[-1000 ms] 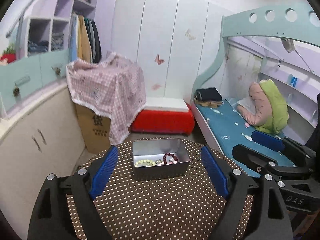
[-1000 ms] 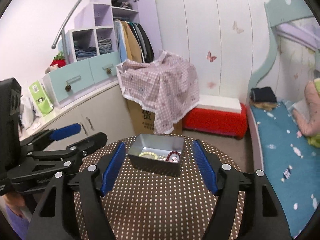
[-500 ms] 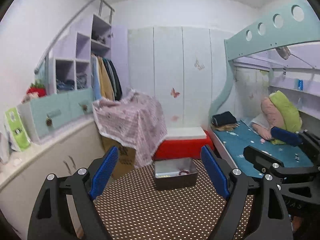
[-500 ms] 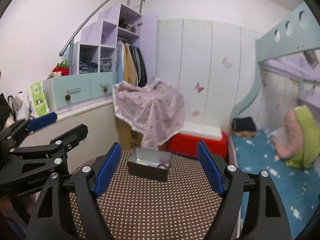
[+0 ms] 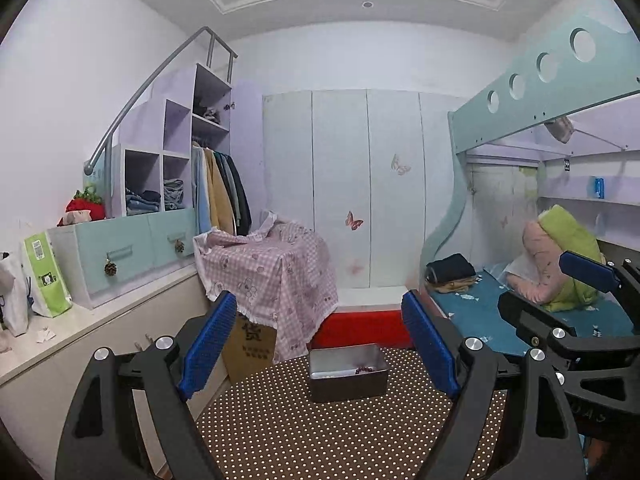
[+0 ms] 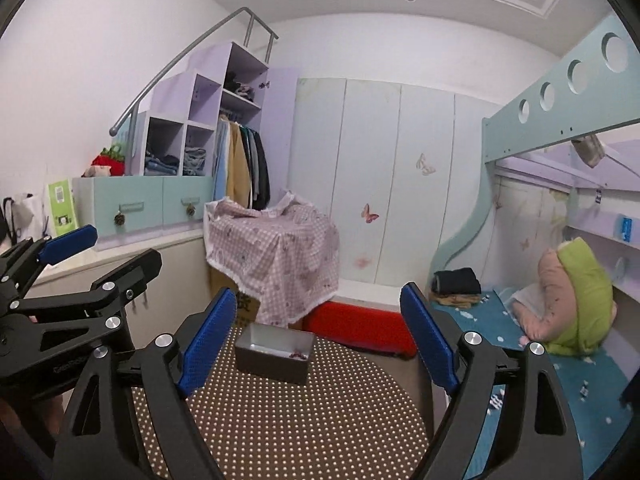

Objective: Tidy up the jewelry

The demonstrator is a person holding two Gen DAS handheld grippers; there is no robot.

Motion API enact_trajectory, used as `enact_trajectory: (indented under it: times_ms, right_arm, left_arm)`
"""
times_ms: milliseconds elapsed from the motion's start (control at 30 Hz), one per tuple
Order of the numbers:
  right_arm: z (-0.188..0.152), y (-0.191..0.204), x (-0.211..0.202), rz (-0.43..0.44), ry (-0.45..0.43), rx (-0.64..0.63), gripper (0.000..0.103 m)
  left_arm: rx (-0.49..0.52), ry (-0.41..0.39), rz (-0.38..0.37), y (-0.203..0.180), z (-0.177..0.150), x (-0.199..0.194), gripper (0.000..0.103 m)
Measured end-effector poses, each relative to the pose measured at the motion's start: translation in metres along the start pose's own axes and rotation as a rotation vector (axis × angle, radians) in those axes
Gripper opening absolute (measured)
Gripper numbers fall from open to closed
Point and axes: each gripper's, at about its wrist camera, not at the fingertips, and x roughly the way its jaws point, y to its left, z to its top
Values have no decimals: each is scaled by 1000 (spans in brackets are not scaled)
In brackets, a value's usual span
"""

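A grey metal tin stands at the far side of a round brown dotted table. A dark red bead bracelet shows just over its rim; the rest of its contents are hidden. The tin also shows in the right wrist view, with the bracelet inside. My left gripper is open and empty, held back from the tin. My right gripper is open and empty, also well back. The right gripper's fingers show at the right of the left view, and the left gripper's fingers at the left of the right view.
A box draped in pink checked cloth and a red bench stand beyond the table. A low white counter runs along the left. A bunk bed with a teal mattress is on the right.
Both grippers have drawn back and tilted up from the tin, which now looks smaller and lower in both views. The pale bead bracelet in it is no longer visible.
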Motion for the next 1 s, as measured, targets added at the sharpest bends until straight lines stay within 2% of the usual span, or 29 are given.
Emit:
enact_trajectory:
  times_ms: [367,633,1000]
  right_arm:
    - [-1,-4,1,4,8,7,81]
    - [-6,-5,8,-12,39,6,81]
    - [-6,-9,12,-27,34,20,84]
  left_arm:
    - [2,5,1,-1,-1,1,82]
    - [-45,57,-58,2,-8,16,82]
    - [-53,56,-85,-2,-6,20,82]
